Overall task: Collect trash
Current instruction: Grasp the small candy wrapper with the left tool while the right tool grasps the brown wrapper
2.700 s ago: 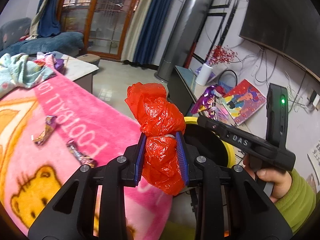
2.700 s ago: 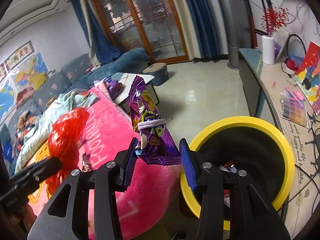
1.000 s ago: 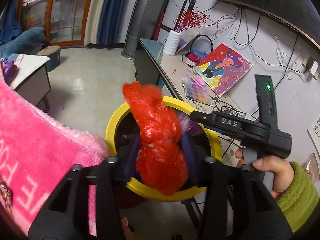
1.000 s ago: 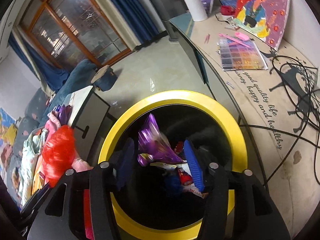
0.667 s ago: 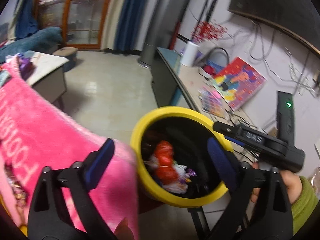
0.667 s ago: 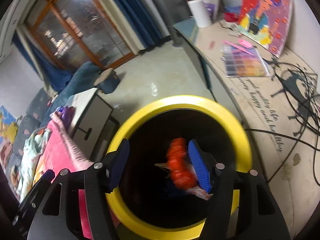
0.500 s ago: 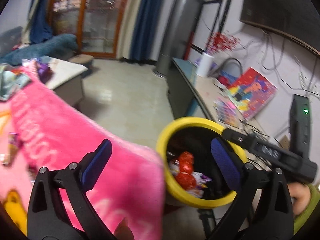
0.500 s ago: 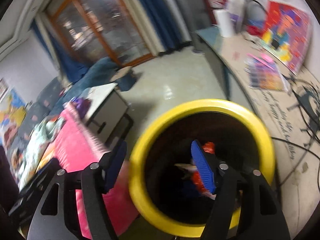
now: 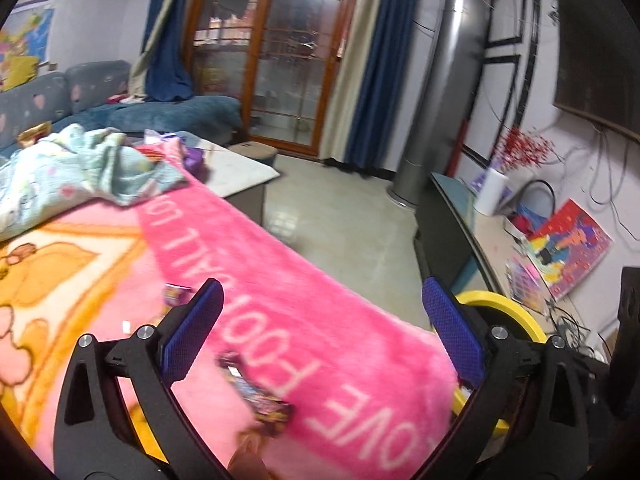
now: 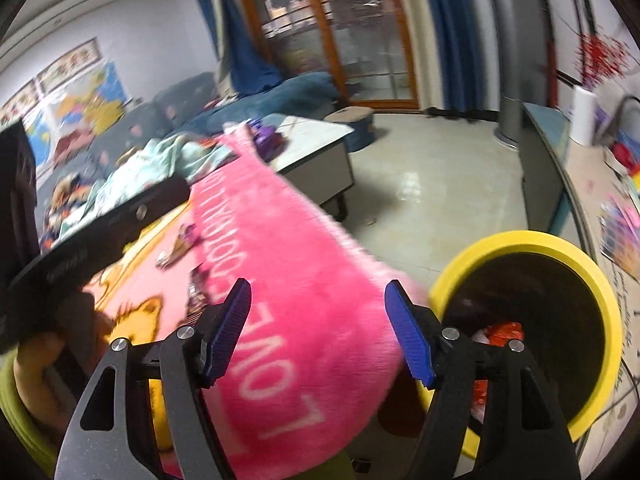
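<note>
Pink blanket [image 9: 280, 280] beside yellow bin [image 10: 592, 264]

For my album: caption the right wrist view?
Empty open gripper over pink blanket, yellow bin alongside.

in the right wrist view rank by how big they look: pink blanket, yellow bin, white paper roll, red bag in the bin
1. pink blanket
2. yellow bin
3. and 4. red bag and white paper roll: they look alike in size; the roll stands farther from the camera and the bag is partly hidden, so no ranking.
</note>
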Demonstrator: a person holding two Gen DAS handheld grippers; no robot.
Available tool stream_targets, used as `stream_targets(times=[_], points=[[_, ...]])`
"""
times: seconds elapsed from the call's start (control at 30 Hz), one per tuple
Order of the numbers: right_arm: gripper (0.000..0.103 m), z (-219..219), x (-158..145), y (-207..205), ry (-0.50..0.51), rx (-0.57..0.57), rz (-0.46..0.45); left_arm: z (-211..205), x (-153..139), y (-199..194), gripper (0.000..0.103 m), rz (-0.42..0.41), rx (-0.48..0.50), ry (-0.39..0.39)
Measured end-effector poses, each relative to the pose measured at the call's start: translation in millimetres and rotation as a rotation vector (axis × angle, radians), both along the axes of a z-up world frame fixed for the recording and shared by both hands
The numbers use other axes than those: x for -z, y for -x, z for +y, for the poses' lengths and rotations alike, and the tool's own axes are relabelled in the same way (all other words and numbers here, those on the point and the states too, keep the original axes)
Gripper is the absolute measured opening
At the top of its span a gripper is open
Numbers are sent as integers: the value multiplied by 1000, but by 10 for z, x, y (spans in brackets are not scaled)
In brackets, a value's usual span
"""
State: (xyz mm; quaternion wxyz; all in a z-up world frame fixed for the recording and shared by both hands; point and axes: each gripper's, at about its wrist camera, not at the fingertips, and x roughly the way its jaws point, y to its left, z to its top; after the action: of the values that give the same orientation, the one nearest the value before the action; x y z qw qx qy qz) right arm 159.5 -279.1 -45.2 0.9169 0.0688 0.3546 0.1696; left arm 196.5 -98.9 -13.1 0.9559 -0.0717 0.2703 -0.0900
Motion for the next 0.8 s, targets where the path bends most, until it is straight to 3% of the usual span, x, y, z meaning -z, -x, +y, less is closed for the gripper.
stream_targets(times=[0.2, 0.53, 0.8], points=[[67, 476, 13, -23, 47, -108, -3, 355, -6, -5, 91, -3, -73, 1], [67, 1018, 187, -145, 95, -219, 40, 975, 168, -121, 91, 70, -180, 8], [63, 1322, 428, -307, 135, -266, 85, 1199, 415, -240, 73, 157, -176, -11]])
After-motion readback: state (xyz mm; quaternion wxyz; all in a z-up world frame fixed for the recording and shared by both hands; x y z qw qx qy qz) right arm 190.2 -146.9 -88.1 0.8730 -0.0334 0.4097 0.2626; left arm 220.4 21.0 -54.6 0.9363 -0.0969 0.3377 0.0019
